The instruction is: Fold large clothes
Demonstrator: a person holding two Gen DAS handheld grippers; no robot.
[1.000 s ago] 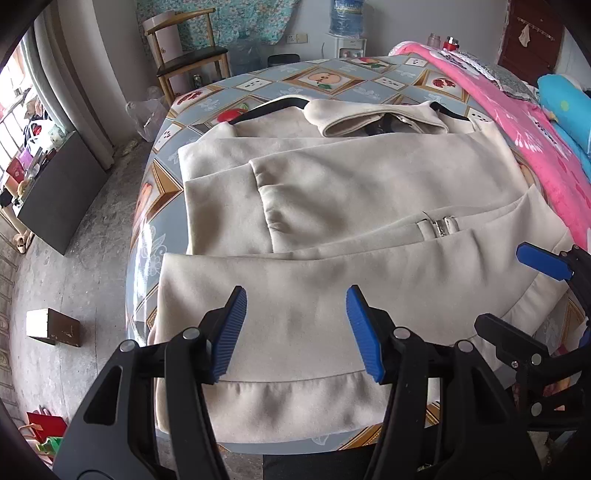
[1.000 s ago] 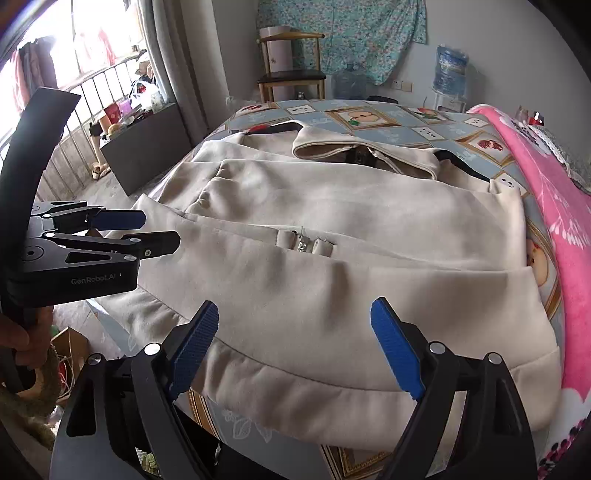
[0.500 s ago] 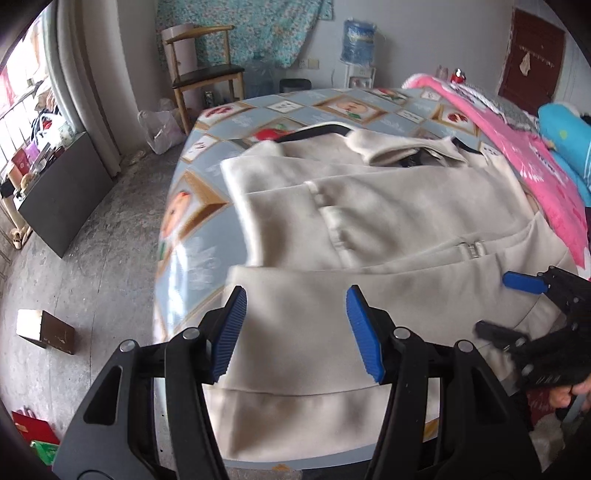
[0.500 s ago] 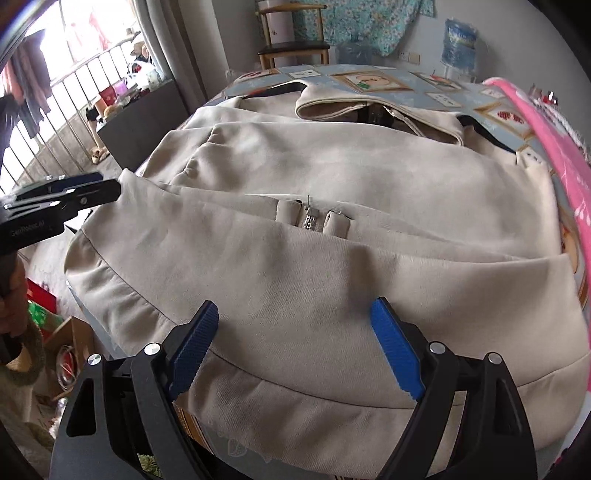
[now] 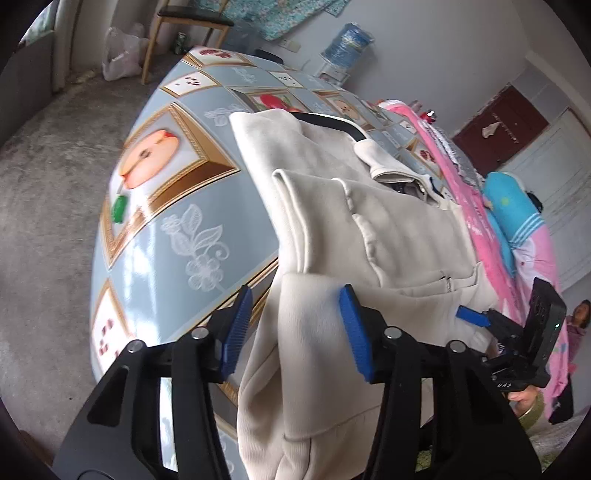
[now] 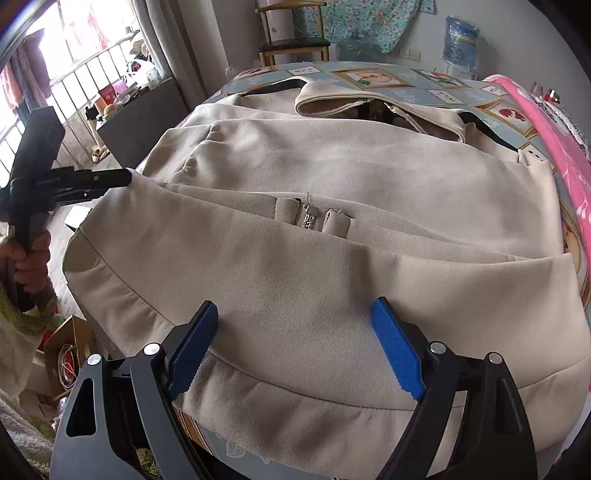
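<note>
Both tools gape: left tool (image 5: 295, 328) (jaws just narrowing) now straddles coat (image 5: 369, 229) corner.

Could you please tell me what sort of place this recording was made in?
Most likely a lived-in home room: a wooden chair, a water jug by the wall, and a table with a patterned cover holding a coat.

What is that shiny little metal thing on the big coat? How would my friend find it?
Find the table with the picture-tile cloth, then the big beige coat spread over it. At the coat's middle, where one layer overlaps another, two small beige tabs poke out. The metal clasp sits between them, the only shiny bit on the plain fabric.
</note>
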